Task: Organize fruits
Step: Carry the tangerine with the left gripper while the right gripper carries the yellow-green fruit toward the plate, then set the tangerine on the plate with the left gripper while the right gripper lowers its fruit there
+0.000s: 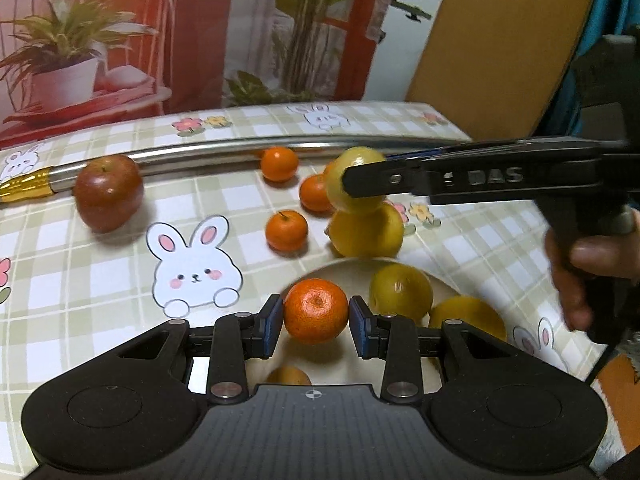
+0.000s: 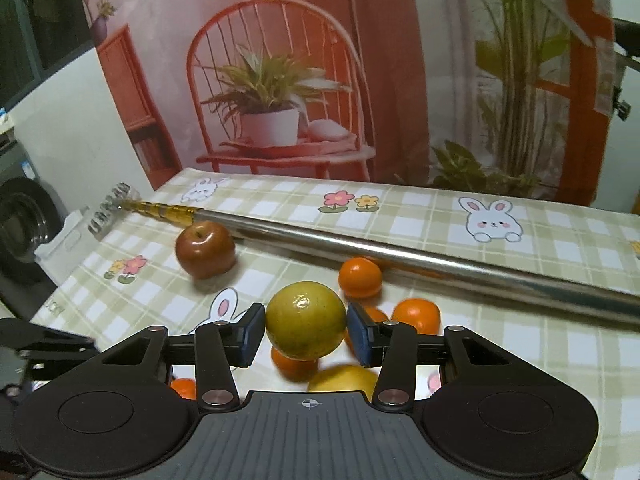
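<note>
Bowl (image 1: 440, 280): pale, just ahead of the left gripper; holds two yellow-green fruits (image 1: 400, 292) at its right side and one orange fruit partly hidden under the gripper body.
Left gripper (image 1: 316, 326): both pads pressed on a mandarin (image 1: 316, 308), held over the bowl's interior; judged about to be deposited.
Right gripper (image 2: 306, 334): jaws closed on a yellow-green citrus (image 2: 306, 320), lifted clear of the cloth, above the loose fruit.
Loose on table: large yellow fruit (image 1: 368, 232) touching the bowl's far rim; three small mandarins (image 1: 286, 236) near it, a fourth possibly hidden behind the right gripper; red apple (image 1: 108, 192) well apart to the left, beside a metal pole (image 1: 200, 158).
Done: three fruits in bowl.
In hand: two, one per gripper.
Left: at least five pieces outside the bowl.
Progress estimate: roughly a third to half, assuming the bowl is the destination.
Surface: checked rabbit-print tablecloth (image 1: 80, 280).
</note>
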Demonstrator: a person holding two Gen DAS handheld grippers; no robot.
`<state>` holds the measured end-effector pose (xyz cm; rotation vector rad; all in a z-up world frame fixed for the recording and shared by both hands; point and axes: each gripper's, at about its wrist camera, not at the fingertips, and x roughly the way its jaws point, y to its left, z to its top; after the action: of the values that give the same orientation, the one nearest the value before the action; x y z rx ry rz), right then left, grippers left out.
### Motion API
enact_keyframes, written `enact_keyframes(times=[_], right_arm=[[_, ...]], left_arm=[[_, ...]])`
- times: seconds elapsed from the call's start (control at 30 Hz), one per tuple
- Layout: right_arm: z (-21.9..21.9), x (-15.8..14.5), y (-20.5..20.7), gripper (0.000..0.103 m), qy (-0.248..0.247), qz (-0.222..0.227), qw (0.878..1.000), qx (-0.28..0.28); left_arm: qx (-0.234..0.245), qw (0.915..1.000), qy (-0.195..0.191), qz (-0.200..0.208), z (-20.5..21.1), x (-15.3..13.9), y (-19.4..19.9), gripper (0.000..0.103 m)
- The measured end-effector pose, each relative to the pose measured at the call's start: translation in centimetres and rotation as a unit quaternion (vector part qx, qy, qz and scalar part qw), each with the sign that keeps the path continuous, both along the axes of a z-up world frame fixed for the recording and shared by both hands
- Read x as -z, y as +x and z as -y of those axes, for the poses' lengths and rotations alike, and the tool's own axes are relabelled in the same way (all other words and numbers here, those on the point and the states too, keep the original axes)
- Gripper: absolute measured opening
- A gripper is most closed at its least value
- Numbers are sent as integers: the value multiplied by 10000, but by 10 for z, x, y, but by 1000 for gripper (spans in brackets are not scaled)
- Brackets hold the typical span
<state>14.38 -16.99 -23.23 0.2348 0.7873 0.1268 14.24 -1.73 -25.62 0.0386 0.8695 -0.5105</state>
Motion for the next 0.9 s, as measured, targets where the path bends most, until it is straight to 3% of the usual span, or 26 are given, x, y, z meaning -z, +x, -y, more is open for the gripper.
enact_keyframes(times=[0.33, 0.7, 0.9], right_arm=[[13, -6, -46, 42, 109, 52, 9992, 373], [19, -7, -64, 42, 111, -3, 9987, 492], [14, -10, -69, 42, 135, -42, 9988, 460]], left_arm=[[77, 9997, 196, -112, 16, 15, 12, 38], [79, 9997, -54, -204, 18, 15, 15, 39], [-154, 9996, -220, -108, -1, -2, 3, 39]])
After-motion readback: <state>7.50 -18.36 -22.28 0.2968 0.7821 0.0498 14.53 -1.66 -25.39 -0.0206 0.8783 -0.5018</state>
